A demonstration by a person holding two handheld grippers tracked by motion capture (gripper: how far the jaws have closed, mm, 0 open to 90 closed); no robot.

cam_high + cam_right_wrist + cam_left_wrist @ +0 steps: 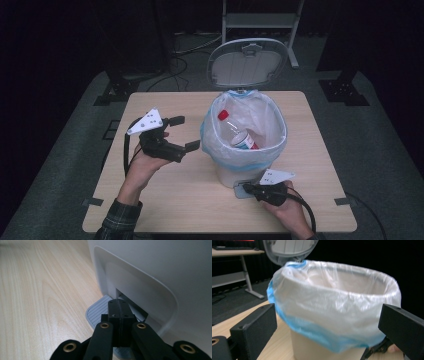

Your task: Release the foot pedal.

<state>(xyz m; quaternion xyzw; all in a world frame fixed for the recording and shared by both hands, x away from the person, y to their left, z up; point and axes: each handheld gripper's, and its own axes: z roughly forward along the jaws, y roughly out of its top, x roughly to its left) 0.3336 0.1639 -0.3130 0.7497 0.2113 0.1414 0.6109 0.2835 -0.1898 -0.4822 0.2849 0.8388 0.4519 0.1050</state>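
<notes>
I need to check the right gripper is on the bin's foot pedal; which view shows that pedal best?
The right gripper view: the grey ribbed pedal lies right under the shut right gripper. The high view shows a sliver of it at the pedal bin's base.

Left black two-jaw tool (181,133) held raised, jaws wide apart, nothing between; right black tool (246,188) low, jaws pressed together.
</notes>
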